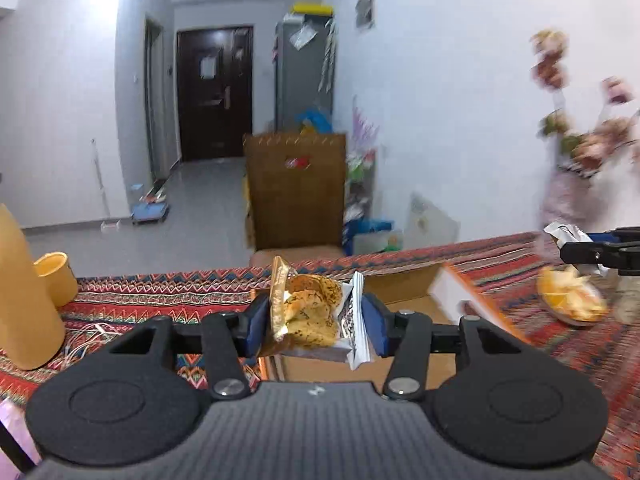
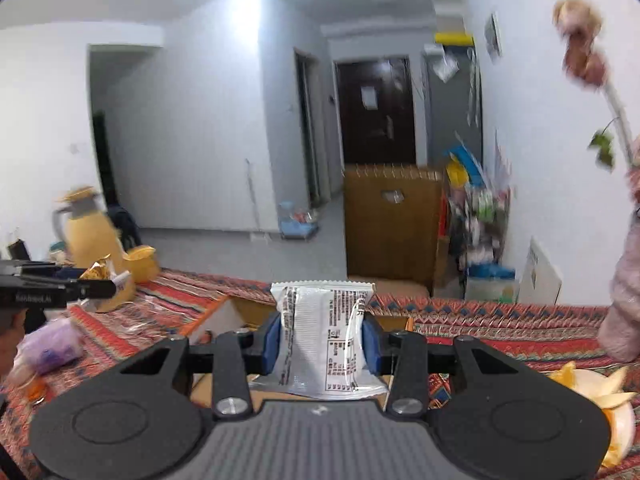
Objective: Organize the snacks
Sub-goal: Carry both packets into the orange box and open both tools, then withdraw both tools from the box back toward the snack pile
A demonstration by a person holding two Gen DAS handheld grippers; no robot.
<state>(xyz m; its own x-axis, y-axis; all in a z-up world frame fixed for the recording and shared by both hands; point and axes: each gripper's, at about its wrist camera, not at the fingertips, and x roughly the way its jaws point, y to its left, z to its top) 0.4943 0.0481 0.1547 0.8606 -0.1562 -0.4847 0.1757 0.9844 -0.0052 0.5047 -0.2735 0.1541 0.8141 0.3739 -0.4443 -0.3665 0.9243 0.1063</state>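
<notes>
Clenched on snack packets, both sets of jaws. Between the blue pads of the left gripper [image 1: 316,316]: a gold-edged biscuit packet [image 1: 308,312], standing on end with its long axis upright, printed face toward the camera, picturing round seeded biscuits; black print on its white side seam, too blurred to read. Between the pads of the right gripper [image 2: 320,340]: a silver-white packet [image 2: 324,340], also upright, crimped top edge uppermost, back face to the camera. Printed there, running sideways up the packet, dense black text and a boxed table like a nutrition panel; none of it legible.

Held above an open cardboard box [image 1: 404,292] with an orange-trimmed flap, resting on a worktop [image 1: 132,300] covered by a red patterned cloth. Near the left edge, a yellow thermal jug [image 2: 88,228] beside a yellow cup [image 1: 54,276]. Off to the right, a plate of peel scraps [image 1: 572,296] and a pink vase of blurred flowers [image 2: 624,304]. White lettering on the left gripper's side in the right wrist view, unreadable.
</notes>
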